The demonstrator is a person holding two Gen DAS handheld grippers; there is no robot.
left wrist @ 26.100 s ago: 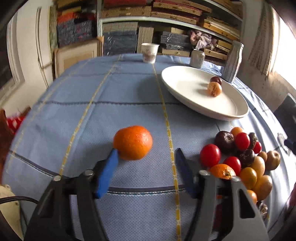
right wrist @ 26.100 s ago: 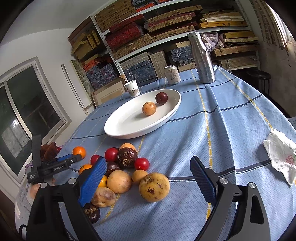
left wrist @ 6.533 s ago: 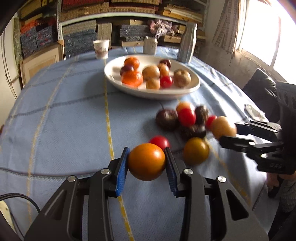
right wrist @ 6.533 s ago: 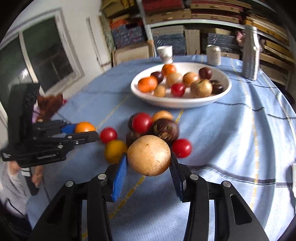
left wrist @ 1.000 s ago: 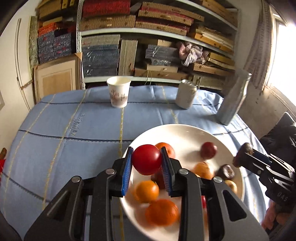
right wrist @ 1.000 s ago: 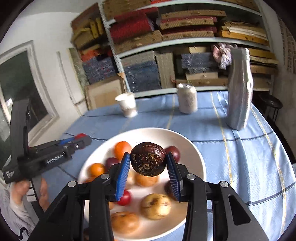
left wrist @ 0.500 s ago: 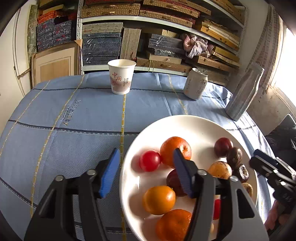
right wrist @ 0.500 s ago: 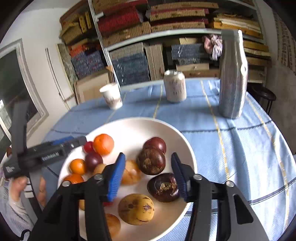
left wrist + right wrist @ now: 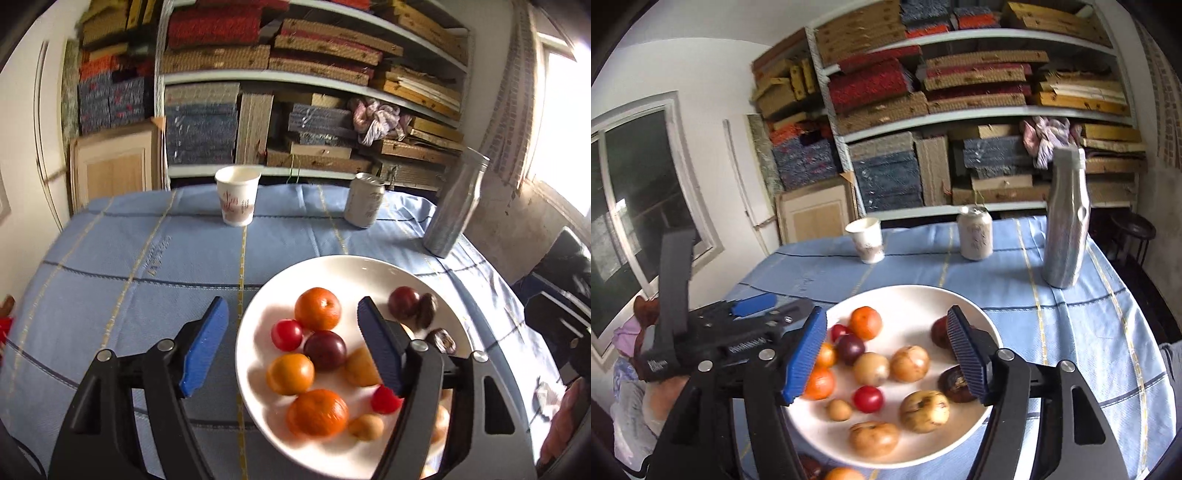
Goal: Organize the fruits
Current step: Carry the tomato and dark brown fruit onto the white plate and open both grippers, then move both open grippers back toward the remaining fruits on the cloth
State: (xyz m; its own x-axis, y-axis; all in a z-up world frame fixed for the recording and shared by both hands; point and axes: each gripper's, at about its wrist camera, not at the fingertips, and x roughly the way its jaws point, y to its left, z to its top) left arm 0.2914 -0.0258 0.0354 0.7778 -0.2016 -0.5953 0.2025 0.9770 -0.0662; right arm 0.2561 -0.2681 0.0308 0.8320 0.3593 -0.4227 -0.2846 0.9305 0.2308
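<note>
**Both grippers empty above the plate, more fruit waiting at the near edge**

Hovering over the white plate [image 9: 255, 317], the left gripper [image 9: 291, 350] has its blue jaws apart and opening wider, and nothing is between the pads; through the gap one sees only fruits that lie on the plate below. The right gripper [image 9: 886, 354] is the same: jaws apart, opening, no fruit pressed between them. So the step in hand, as I judge it, is the release of a fruit onto the plate from each gripper, and this step looks finished.

The plate stands on the blue tablecloth [image 9: 129, 258], near a paper cup [image 9: 238, 199], a can [image 9: 364, 201] and a metal bottle [image 9: 454, 206] behind it. It carries many fruits: a large orange [image 9: 317, 308], a small red tomato [image 9: 287, 335], a dark plum [image 9: 325, 350], a second orange [image 9: 317, 412] at the near side, and in the right view some yellow-brown fruits such as the spotted one [image 9: 924, 411].

The task seems well advanced but not complete. In the right view, an orange fruit [image 9: 844, 473] and a dark one beside it show at the very bottom, outside the plate's near rim; how many more remain I cannot tell.

The next move probably calls for drawing both grippers back from the plate toward these remaining fruits, keeping the jaws wide, and closing gently around one round fruit so that it does not roll away or bruise.
</note>
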